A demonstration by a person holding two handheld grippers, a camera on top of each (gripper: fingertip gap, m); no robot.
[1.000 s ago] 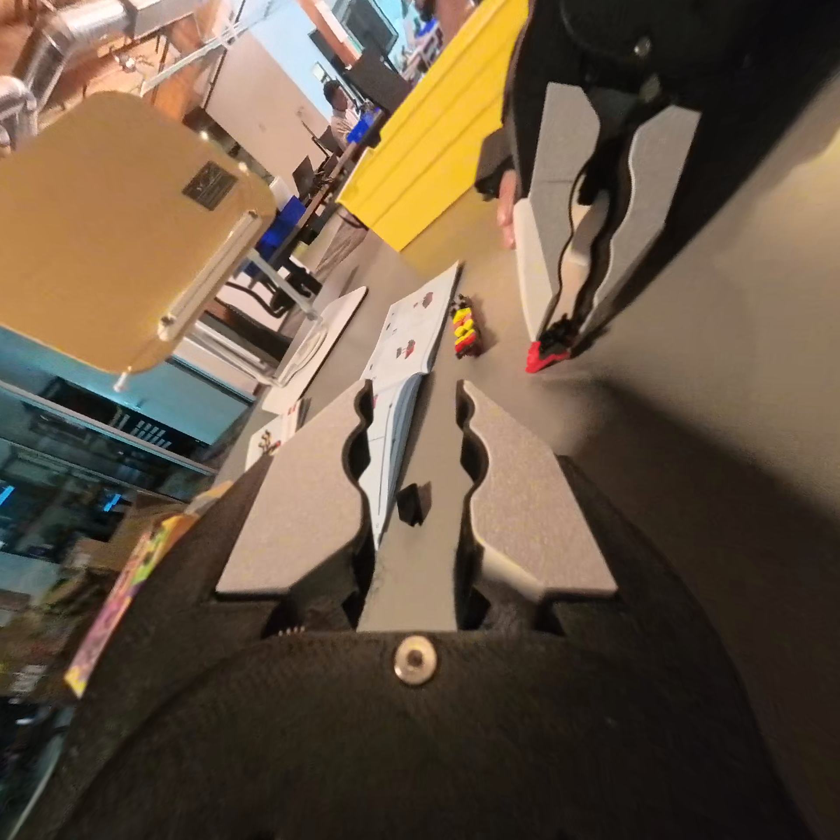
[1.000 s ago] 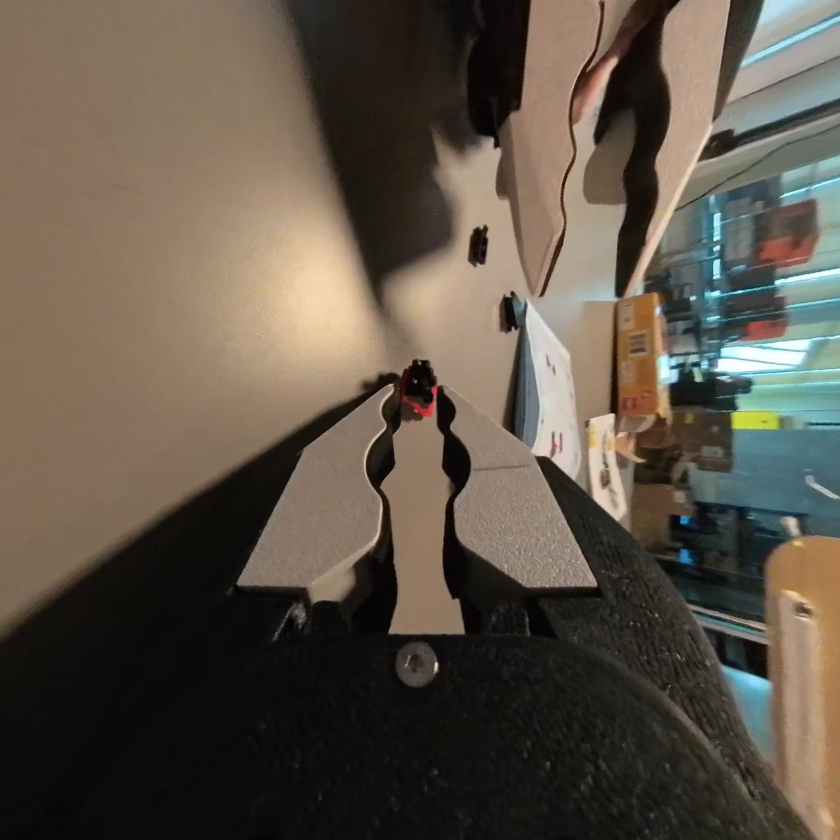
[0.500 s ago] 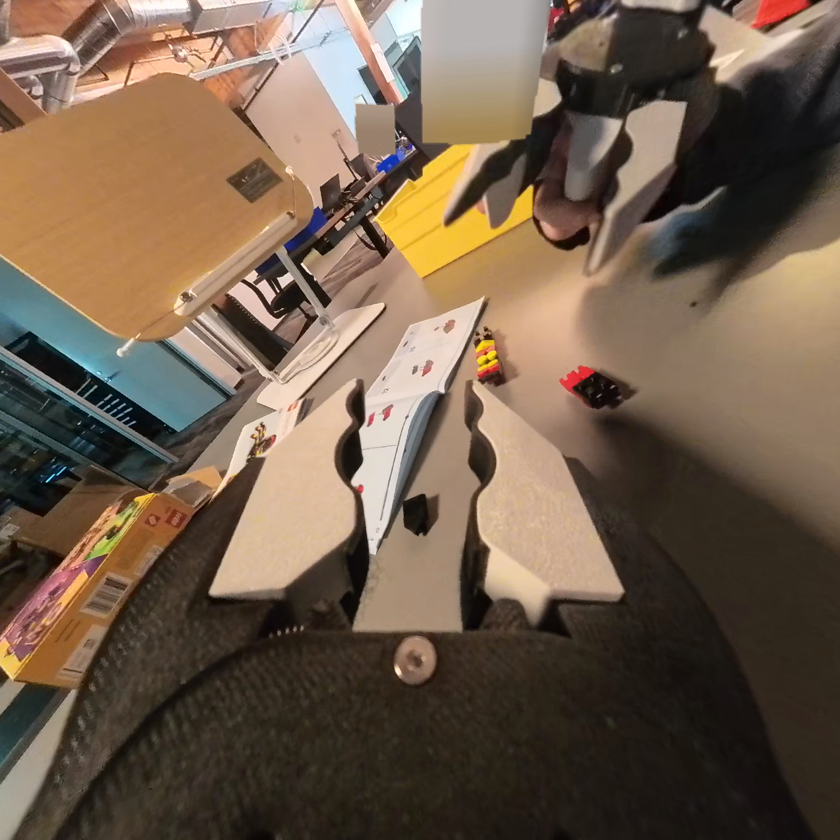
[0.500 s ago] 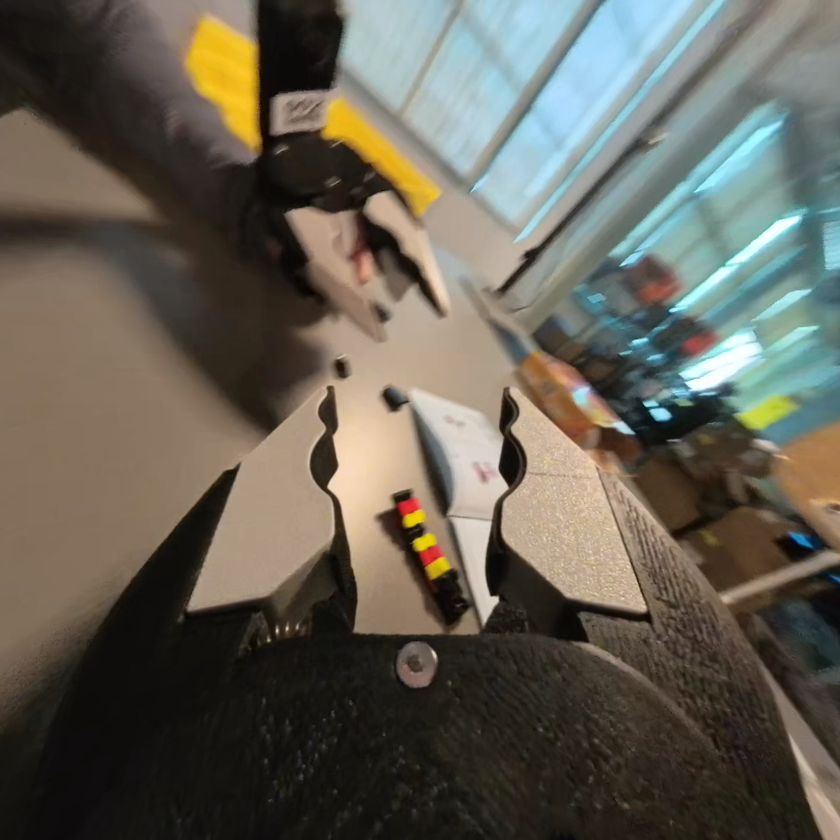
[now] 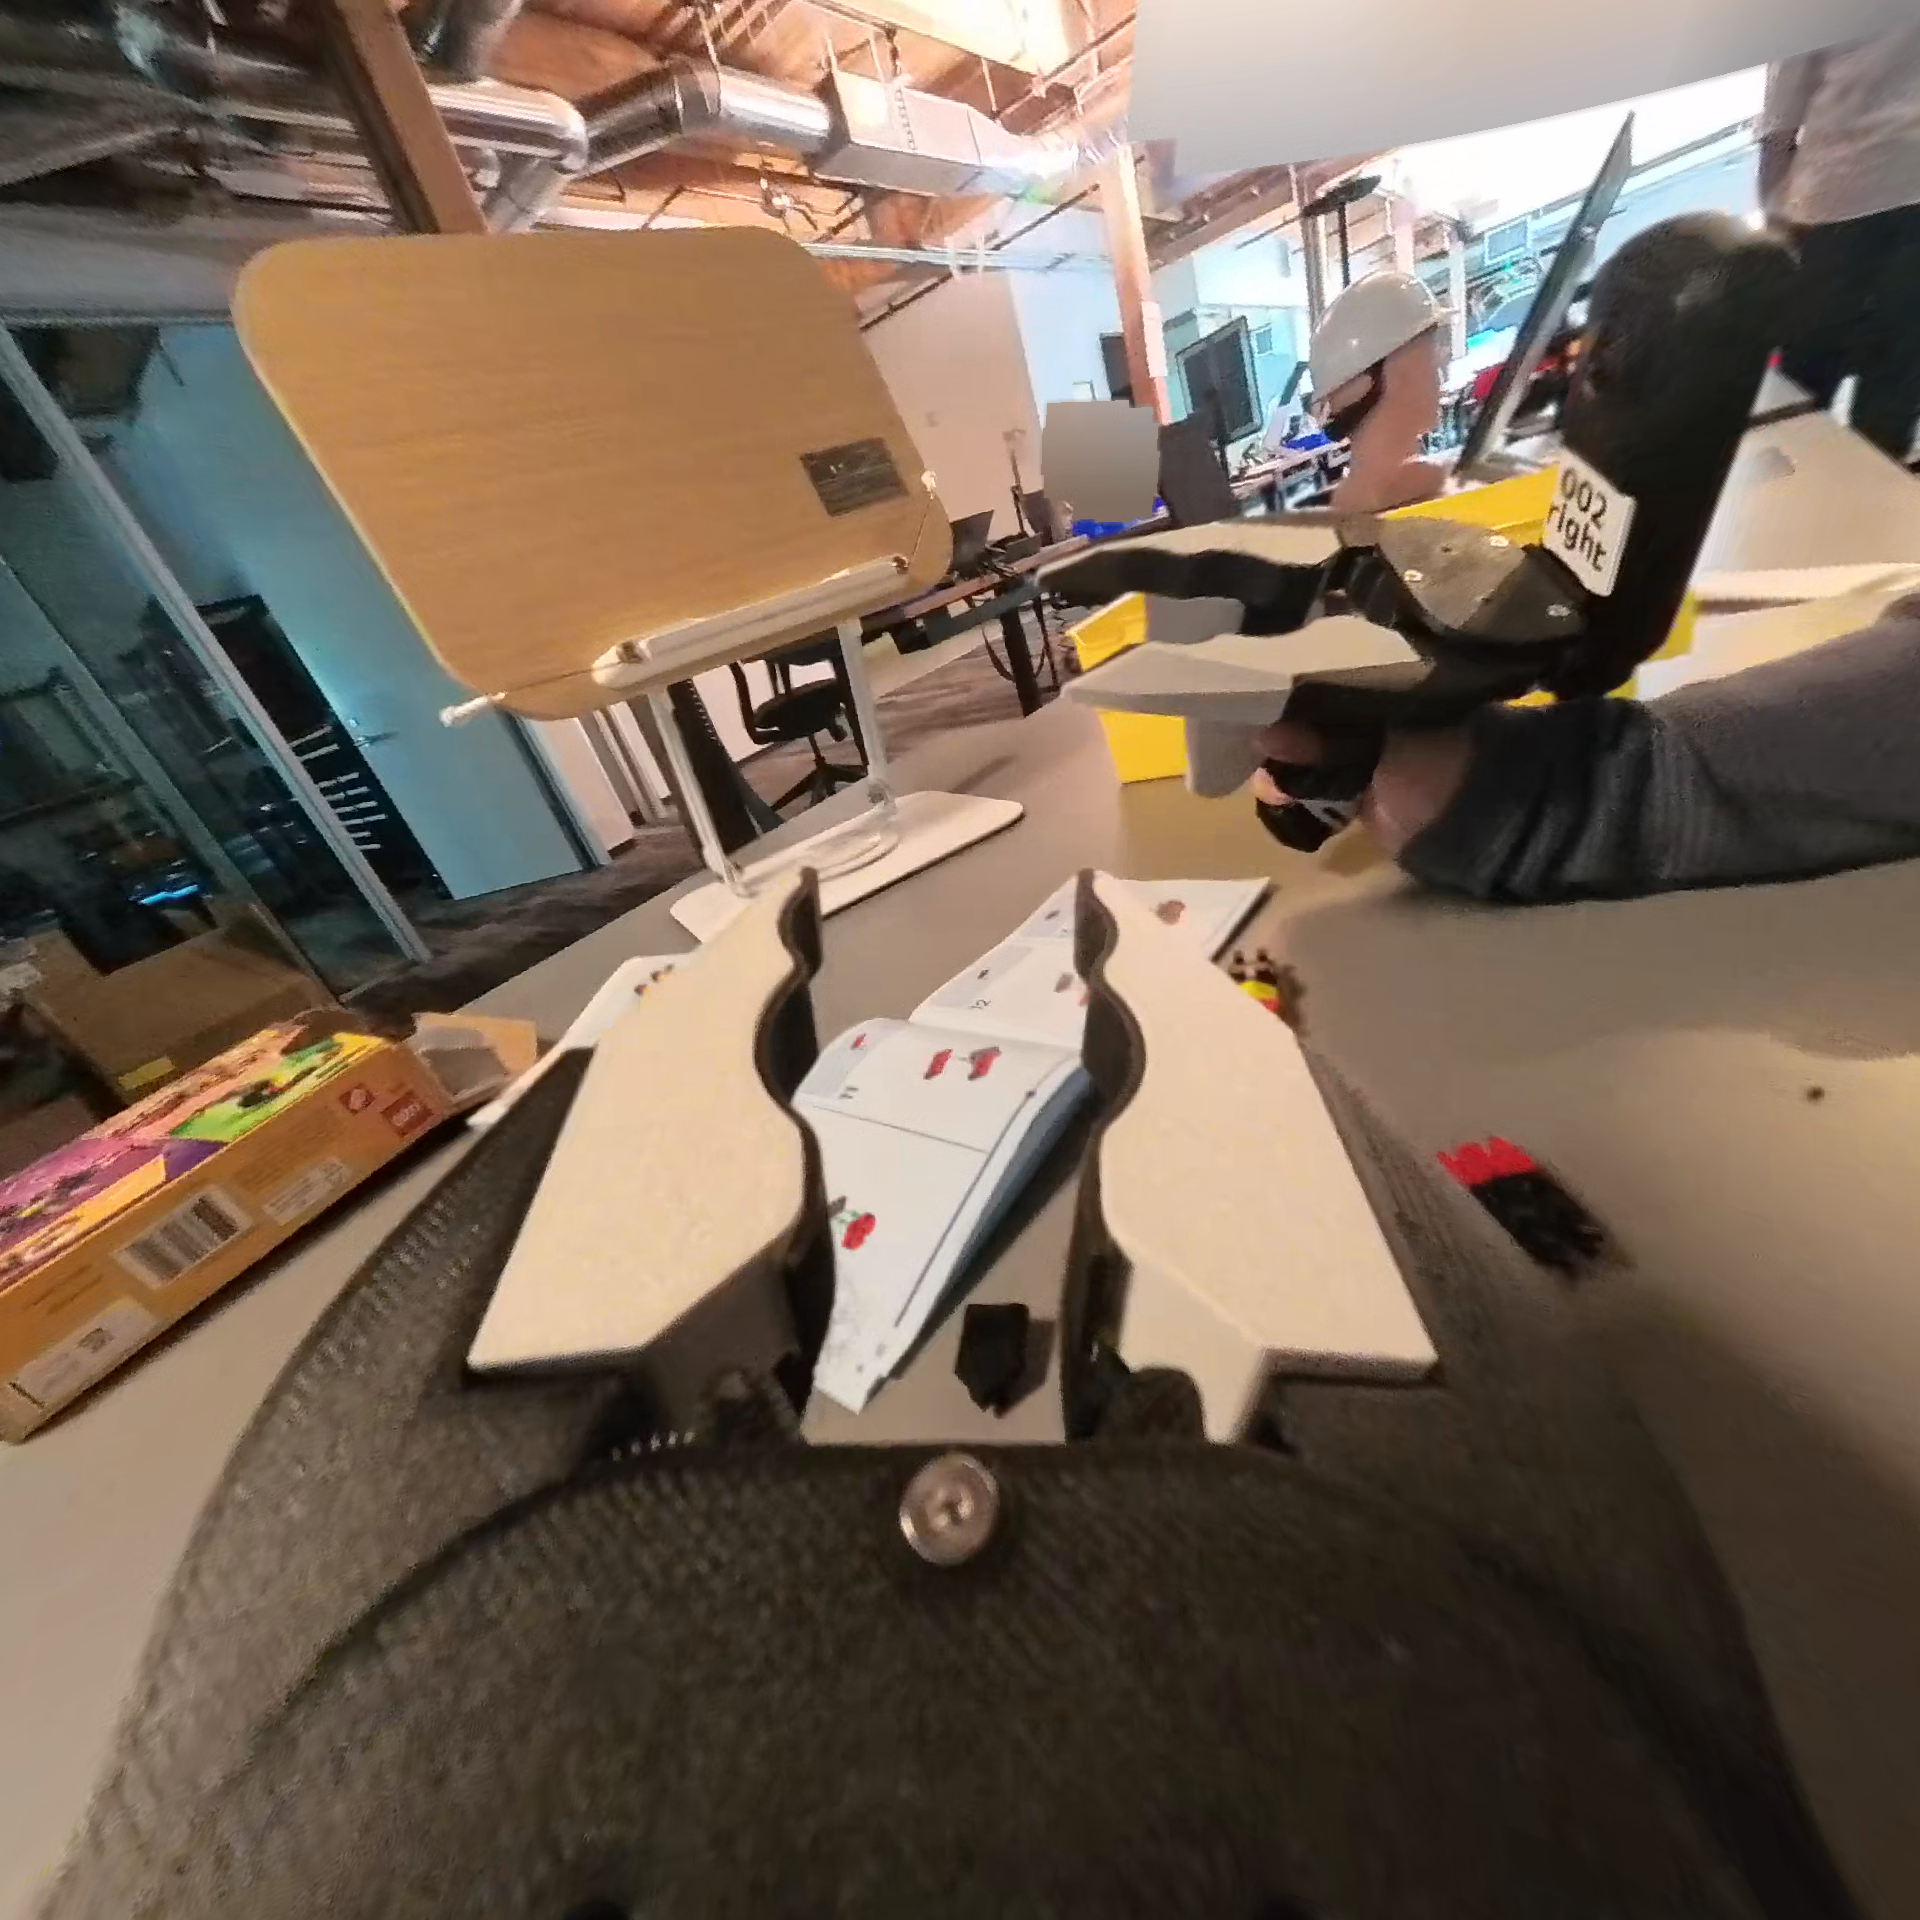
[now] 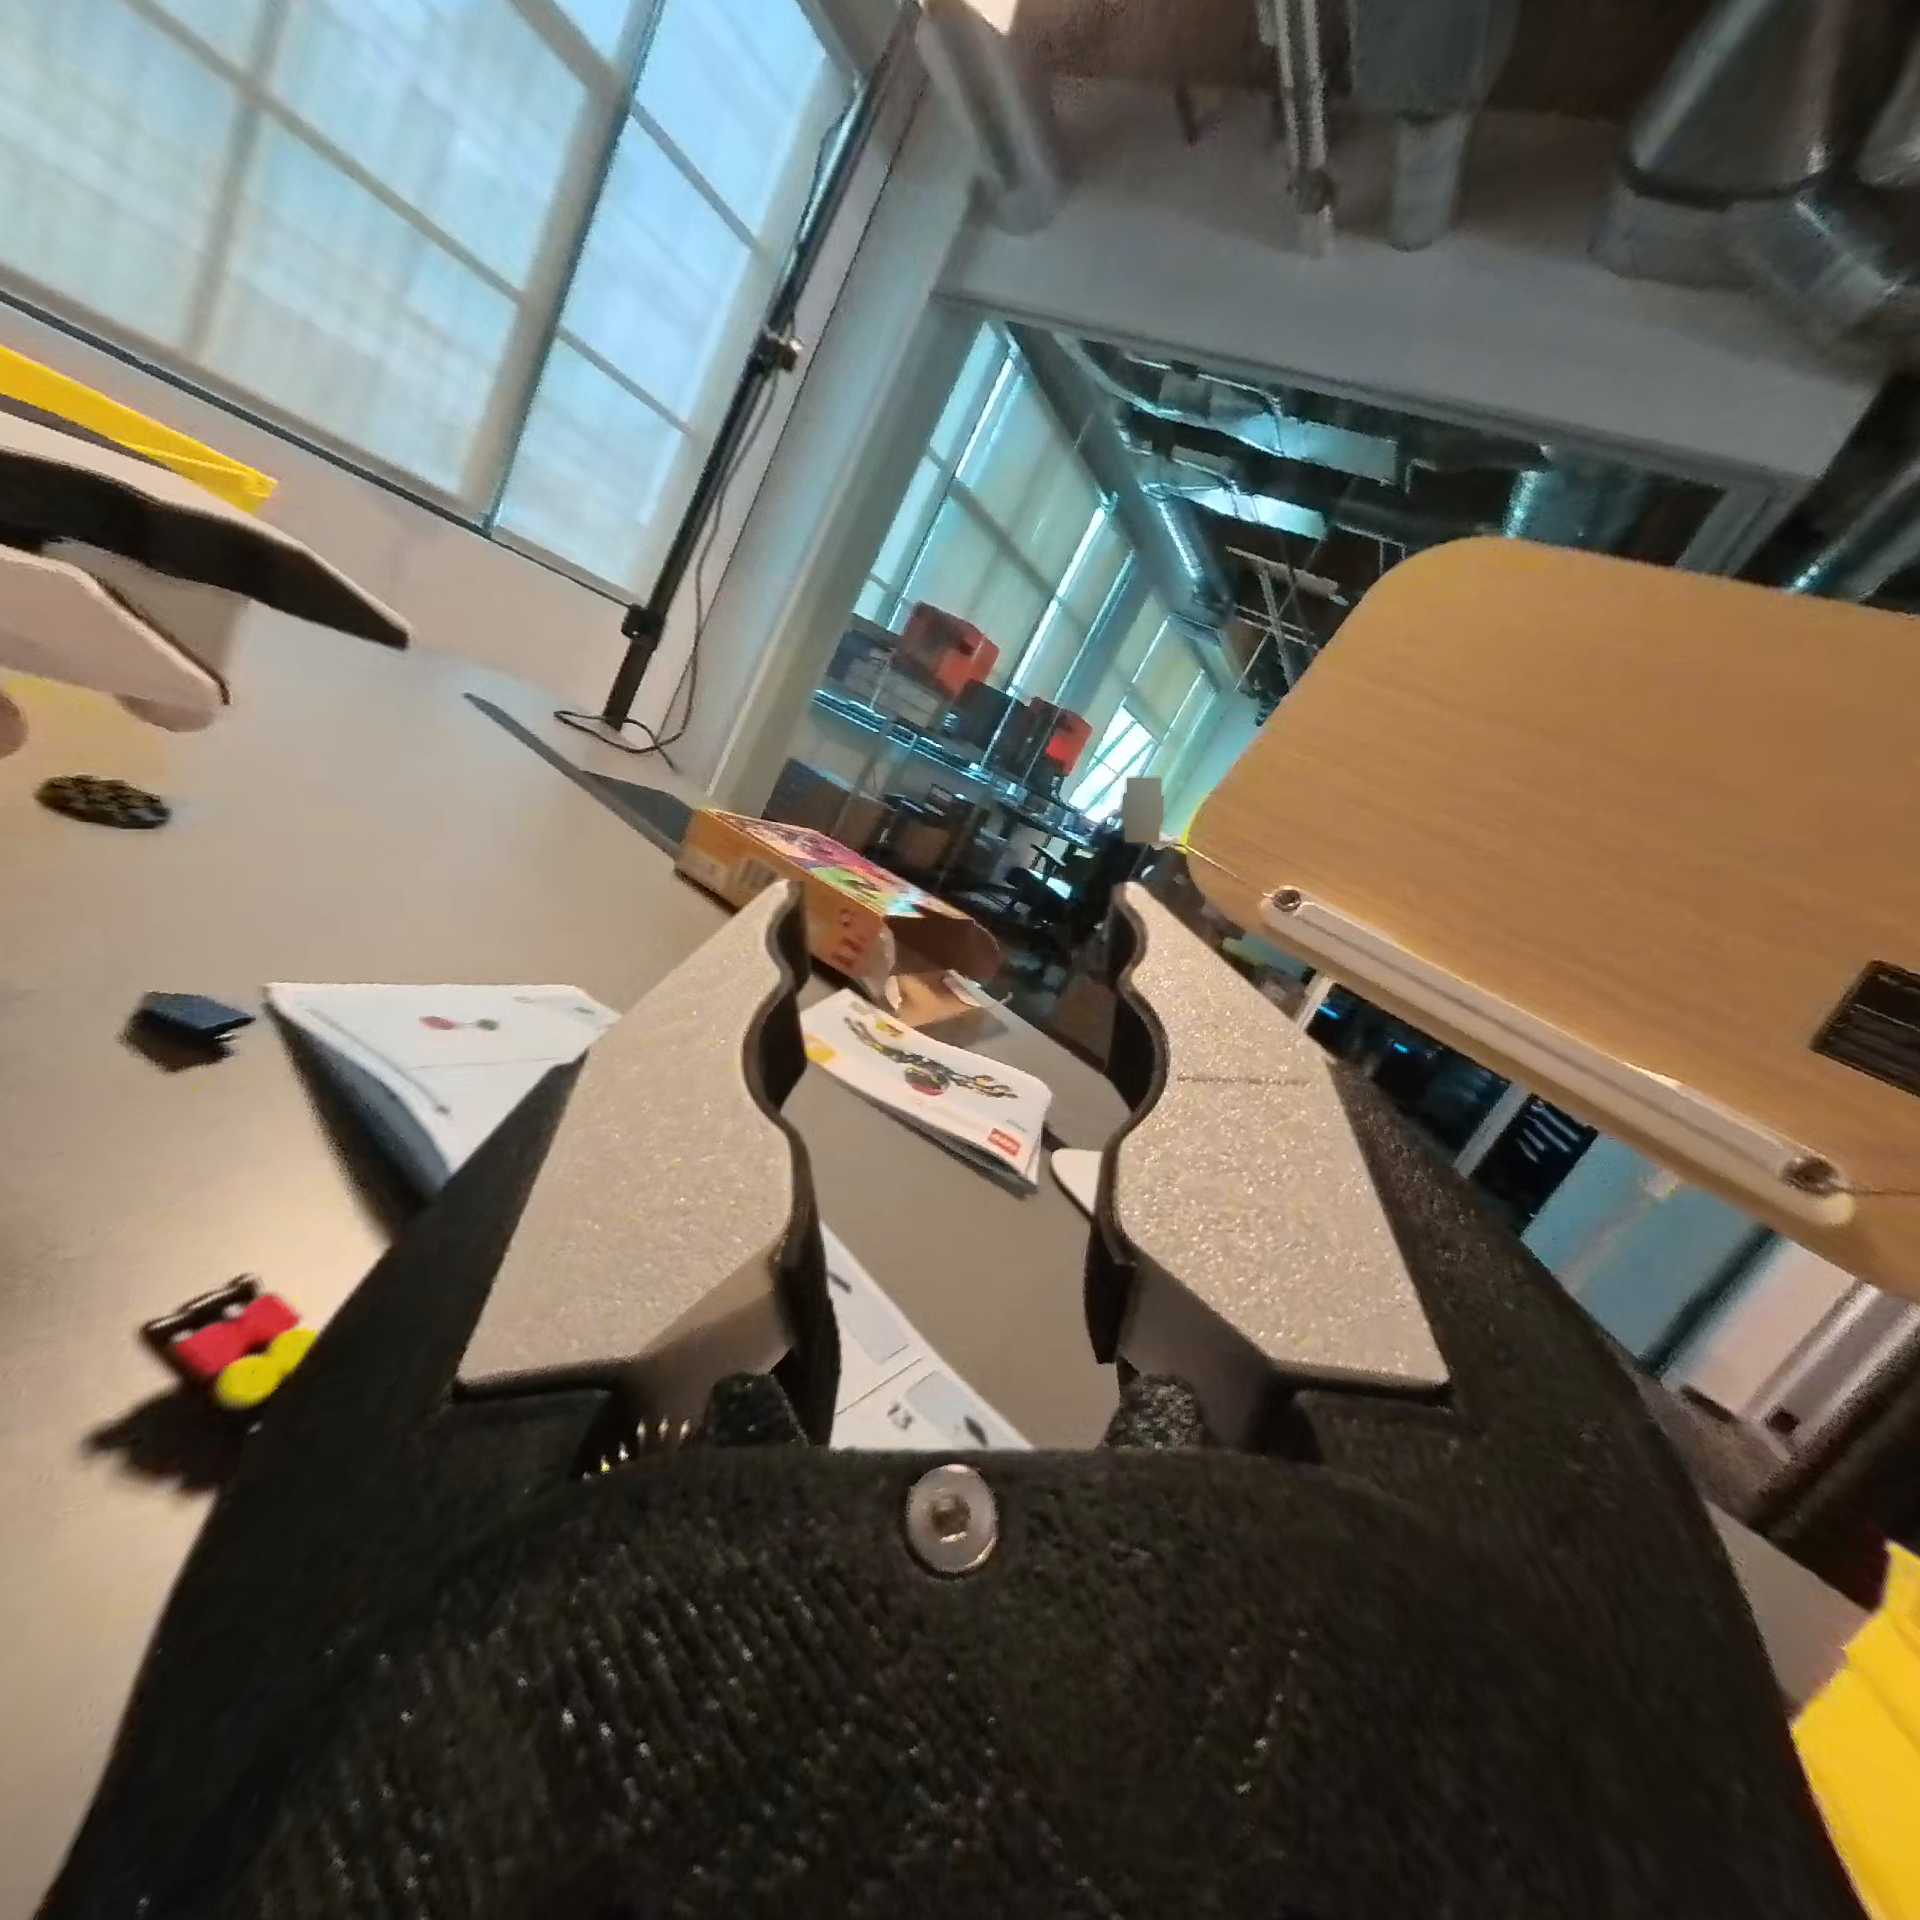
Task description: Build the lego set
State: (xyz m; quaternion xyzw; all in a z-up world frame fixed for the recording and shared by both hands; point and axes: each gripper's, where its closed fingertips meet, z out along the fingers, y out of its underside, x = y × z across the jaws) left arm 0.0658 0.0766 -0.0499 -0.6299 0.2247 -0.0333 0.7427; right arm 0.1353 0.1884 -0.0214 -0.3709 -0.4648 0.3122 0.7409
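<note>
While both tools hang empty above the grey table point(image 5: 1558, 997), stock reads: left hand-held gripper point(image 5: 940, 914), jaws apart, over the open instruction booklet point(image 5: 935, 1132) and a small black brick point(image 5: 992, 1340); right hand-held gripper point(image 6: 951, 904), jaws apart, lifted clear — likely between picks; red-and-black assembly point(image 5: 1512, 1195) parked beside; striped brick stack point(image 6: 234, 1351) near the booklet.

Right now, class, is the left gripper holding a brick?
No: the left gripper is open and empty, with only the booklet and a small black brick on the table beyond.

Two grippers point(image 5: 943, 914) point(image 6: 951, 904), two booklets point(image 6: 436, 1039) point(image 6: 935, 1081), one box point(image 5: 177, 1174), one stand point(image 5: 592, 457).
</note>
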